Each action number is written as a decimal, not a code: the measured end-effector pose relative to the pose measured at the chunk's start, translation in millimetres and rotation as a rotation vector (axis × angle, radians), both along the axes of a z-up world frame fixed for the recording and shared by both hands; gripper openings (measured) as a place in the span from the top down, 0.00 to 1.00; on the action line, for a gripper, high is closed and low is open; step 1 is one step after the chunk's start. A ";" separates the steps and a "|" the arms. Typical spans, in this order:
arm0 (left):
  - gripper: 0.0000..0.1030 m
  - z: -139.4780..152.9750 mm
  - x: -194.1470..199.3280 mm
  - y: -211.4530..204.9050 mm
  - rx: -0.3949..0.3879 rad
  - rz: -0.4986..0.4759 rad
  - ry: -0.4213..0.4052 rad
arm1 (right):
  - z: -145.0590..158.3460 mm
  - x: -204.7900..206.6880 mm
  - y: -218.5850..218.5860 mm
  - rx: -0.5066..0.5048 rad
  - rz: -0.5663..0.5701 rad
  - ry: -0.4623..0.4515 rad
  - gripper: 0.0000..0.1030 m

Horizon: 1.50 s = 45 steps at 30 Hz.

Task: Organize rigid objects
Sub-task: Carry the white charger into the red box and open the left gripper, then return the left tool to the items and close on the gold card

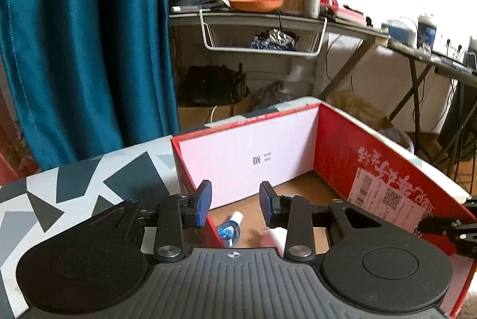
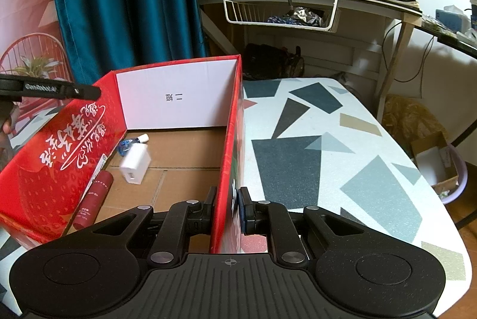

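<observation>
A red cardboard box with a white inner flap stands open on the patterned table. My left gripper hovers over the box's near left corner, its blue pads apart with nothing between them. Below it on the box floor lies a small blue bottle with a white cap. My right gripper is shut on the right wall of the box. Inside lie the blue bottle, a white plug block and a dark red tube.
The table stretches to the right of the box. A teal curtain hangs behind. A cluttered desk with a wire basket stands at the back. A cardboard carton sits on the floor to the right.
</observation>
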<state>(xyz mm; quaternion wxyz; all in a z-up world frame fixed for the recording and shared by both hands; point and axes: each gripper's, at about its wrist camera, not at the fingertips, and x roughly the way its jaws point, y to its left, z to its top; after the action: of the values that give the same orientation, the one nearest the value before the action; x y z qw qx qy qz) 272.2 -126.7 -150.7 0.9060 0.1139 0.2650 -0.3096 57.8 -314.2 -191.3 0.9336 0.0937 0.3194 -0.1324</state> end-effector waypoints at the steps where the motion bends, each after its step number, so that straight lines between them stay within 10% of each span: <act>1: 0.64 2.2 -0.5 2.9 -0.006 0.001 -0.003 | -0.3 0.1 0.2 0.000 0.000 0.000 0.87; 23: 0.57 -16.8 -22.1 148.8 -0.096 0.313 0.119 | -0.8 -1.1 -1.3 0.007 -0.001 -0.006 0.87; 45: 0.43 -82.5 -53.1 170.1 0.161 0.335 0.144 | -0.5 -0.8 -1.3 0.006 0.000 -0.005 0.87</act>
<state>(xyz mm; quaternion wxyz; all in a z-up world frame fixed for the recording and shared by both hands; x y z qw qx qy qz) 219.1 43.4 -233.2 0.9115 0.1180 0.3683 -0.1399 57.0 -315.5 -191.8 0.9341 0.0968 0.3175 -0.1313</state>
